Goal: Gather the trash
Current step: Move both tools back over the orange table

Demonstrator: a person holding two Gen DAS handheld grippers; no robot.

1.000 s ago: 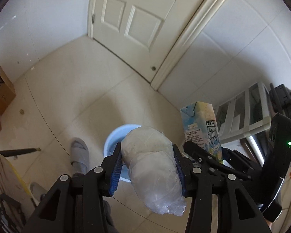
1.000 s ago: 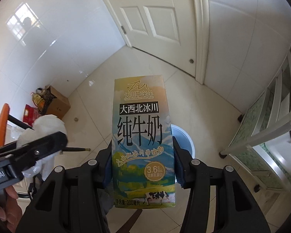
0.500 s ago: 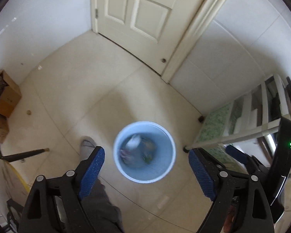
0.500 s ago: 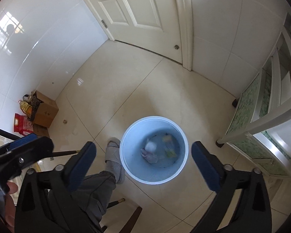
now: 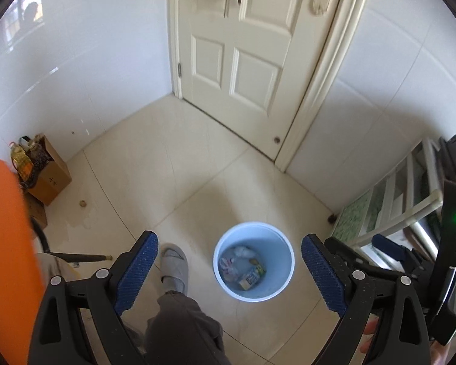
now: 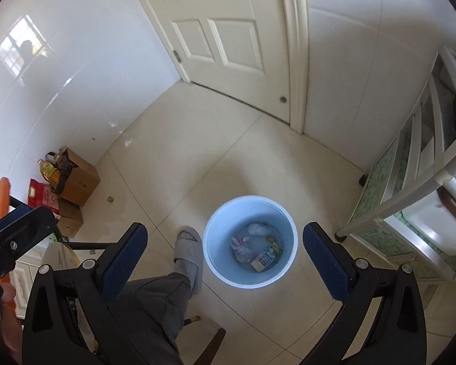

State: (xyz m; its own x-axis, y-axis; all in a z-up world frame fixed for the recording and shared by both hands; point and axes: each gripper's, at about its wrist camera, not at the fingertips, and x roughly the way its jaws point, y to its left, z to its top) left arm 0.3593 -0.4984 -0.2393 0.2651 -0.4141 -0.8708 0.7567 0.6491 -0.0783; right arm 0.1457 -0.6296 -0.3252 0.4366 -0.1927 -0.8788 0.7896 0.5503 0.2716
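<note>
- Left wrist view: we hold the left gripper (image 5: 229, 263) w/ jaws wide apart, nothing between. 1 blue bin (image 5: 253, 264) on the floor below. Inside we count 1 milk carton (image 5: 252, 277), 1 white wad (image 5: 242, 252), 1 crumpled bag (image 5: 228, 266). 1 grey slipper (image 5: 174, 263) just left of the bin.
- Right wrist view: right gripper (image 6: 225, 251) also spread apart, empty. Same 1 bin (image 6: 250, 241) w/ carton (image 6: 266, 256), wad (image 6: 258, 229), bag (image 6: 240, 247) at its bottom. 2 cardboard boxes (image 6: 76, 181) by the wall; the upper one holds bottles.
</note>
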